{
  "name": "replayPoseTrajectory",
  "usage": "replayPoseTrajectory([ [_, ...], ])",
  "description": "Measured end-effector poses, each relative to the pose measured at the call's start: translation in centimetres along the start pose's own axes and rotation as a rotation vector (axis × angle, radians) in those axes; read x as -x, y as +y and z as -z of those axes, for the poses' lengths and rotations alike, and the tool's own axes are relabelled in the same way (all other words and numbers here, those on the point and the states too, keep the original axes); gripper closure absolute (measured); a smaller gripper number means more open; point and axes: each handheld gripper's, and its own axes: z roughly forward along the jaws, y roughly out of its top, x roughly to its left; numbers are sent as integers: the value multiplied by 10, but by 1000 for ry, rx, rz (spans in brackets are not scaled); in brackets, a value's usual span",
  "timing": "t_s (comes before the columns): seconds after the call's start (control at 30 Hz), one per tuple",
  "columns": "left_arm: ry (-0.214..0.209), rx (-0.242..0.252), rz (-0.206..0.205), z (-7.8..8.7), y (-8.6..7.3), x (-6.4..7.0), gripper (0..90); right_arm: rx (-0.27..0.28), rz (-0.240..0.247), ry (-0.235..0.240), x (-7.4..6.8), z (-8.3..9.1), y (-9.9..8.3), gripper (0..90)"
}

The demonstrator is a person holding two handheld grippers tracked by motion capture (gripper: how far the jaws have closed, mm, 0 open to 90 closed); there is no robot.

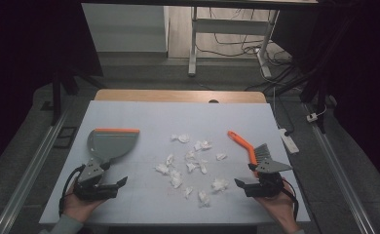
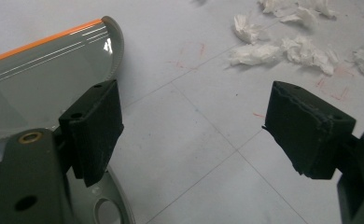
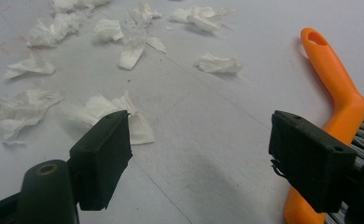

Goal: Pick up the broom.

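I judged this to be the very start of a sweep-up: nothing was held yet, and I had both tools to collect before any paper could be moved. My left gripper [image 1: 111,188] sat at the near left of the counter [image 1: 144,113] with its jaws wide apart and empty, just near of the grey dustpan [image 1: 109,143], whose orange lip lay on its far edge; in the left gripper view the pan's curved wall [image 2: 45,79] ran right beside the left-hand jaw, and I could not tell whether they touched. My right gripper [image 1: 249,187] sat at the near right, jaws likewise spread and gripping nothing, with the orange-handled brush [image 1: 242,142] just far of it, handle slanting to the far left. The crumpled paper scraps [image 1: 190,165] lay scattered over the middle of the counter between the two tools, well apart from either. The next move, as I saw it, called for turning each gripper toward its tool: the right one needed to line its jaws across the orange handle [image 3: 335,88] and close on it, the left to find the pan's handle. That second part was the awkward one, since the pan's handle was largely covered by my own gripper in the high view, and the left gripper view cut it off at the bottom edge, showing just a bit of a hanging hole. The brush's bristles were partly hidden behind the right-hand jaw, and the room beyond the counter was too dark to read.
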Motion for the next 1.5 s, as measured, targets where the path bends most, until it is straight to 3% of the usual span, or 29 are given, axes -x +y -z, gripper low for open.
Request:
replayPoseTrajectory([
  [0.17,-1,3,-3,1,0,0,204,-12,-8,3,-1,0,10,207],
  [0.33,-3,0,-6,0,1,1,206,-43,-23,-27,3,0,28,224],
  [0.43,-3,-5,-7,-2,1,1,207,-77,-70,-32,10,-1,39,233],
  [0.5,-2,-7,-5,-2,1,1,207,-83,-71,-39,12,0,42,234],
  [0.7,1,-10,-4,-3,1,1,208,-145,-90,-87,32,-5,62,233],
  [0.93,1,-14,-9,-4,1,2,209,-175,-125,-114,57,-11,75,237],
  [1.03,1,-16,-11,-5,1,2,209,-210,-146,-122,72,-18,80,242],
  [1.07,0,-16,-11,-5,1,2,209,-246,-161,-125,82,-26,83,244],
  [1.1,-1,-16,-11,-5,1,2,209,-246,-161,-125,82,-26,83,244],
  [1.23,-5,-21,-18,-6,0,4,209,-358,-170,-126,103,-52,84,248],
  [1.4,-8,-21,-20,-7,0,4,209,-438,-156,-135,111,-68,78,269],
  [1.5,-29,-25,-9,-9,0,4,209,-449,-137,-143,112,-73,77,299],
])
